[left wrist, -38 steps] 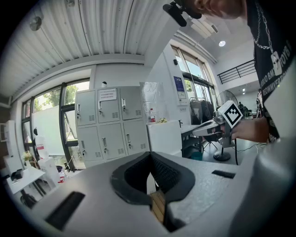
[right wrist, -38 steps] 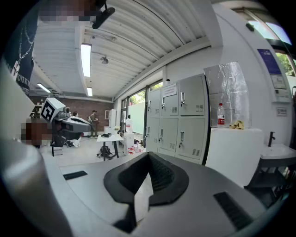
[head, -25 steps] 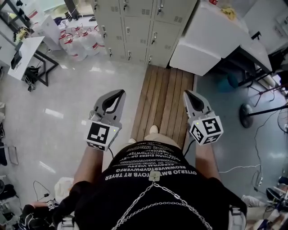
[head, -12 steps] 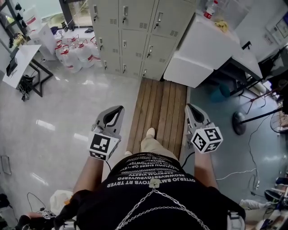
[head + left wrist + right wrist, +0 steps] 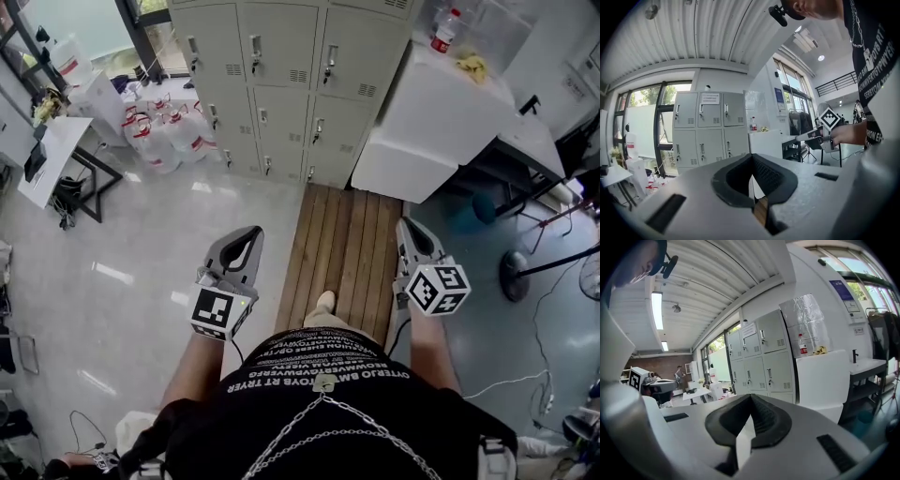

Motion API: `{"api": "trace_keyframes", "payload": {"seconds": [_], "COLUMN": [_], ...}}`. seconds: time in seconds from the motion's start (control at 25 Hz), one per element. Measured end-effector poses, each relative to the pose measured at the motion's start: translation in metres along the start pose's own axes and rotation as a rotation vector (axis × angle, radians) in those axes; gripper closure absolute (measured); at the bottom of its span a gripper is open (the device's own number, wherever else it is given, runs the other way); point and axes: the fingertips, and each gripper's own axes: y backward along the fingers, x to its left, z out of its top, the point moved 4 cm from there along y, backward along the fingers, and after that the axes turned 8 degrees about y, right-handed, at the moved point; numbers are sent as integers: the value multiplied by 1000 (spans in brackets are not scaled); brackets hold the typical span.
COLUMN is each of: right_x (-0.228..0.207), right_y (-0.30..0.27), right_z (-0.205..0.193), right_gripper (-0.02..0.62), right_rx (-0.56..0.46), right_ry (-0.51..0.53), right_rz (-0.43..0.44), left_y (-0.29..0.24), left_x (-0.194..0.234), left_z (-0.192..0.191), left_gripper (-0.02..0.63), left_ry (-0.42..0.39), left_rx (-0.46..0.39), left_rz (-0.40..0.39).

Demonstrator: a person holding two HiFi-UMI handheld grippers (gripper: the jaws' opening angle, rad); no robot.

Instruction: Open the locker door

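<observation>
A bank of grey lockers [image 5: 281, 84] stands ahead with all its doors shut, each with a small handle. It also shows far off in the left gripper view as lockers [image 5: 710, 131] and in the right gripper view as lockers [image 5: 764, 357]. My left gripper [image 5: 253, 232] is held at waist height and points toward them, well short of the doors. Its jaws meet at the tip, shut on nothing [image 5: 751, 159]. My right gripper [image 5: 406, 225] is held level beside it over the wooden boards, also shut and empty [image 5: 750, 399].
A wooden boardwalk [image 5: 342, 244] leads to the lockers. A white counter [image 5: 441, 112] with a bottle [image 5: 442, 31] stands right of them. Water jugs [image 5: 169, 131] sit at their left, with a desk [image 5: 52, 155] further left. A fan stand [image 5: 516, 272] and cables lie at the right.
The person has stepped forward along the boards, so more of the lockers has come into the head view. Both grippers stay shut and keep their places at the waist.
</observation>
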Motion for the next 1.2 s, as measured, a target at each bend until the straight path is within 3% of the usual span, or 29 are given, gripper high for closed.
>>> {"api": "trace_keyframes", "payload": {"seconds": [0.28, 0.68, 1.04, 1.2], "right_x": [-73, -137, -198, -208], "right_y": [-51, -97, -113, -126], "right_z": [1, 1, -10, -8], "right_gripper": [600, 600, 600, 600], "right_rx": [-24, -4, -7, -9], "right_ry": [-43, -120, -136, -140], "right_rz": [-26, -43, -66, -40], "left_y": [-90, -174, -256, -270], "left_x": [2, 14, -22, -24], "left_z": [-2, 0, 20, 21], "left_gripper": [606, 607, 606, 606], "left_ry": [26, 44, 19, 2], "left_rx": [44, 105, 85, 95], "left_rz": [-20, -10, -98, -88]}}
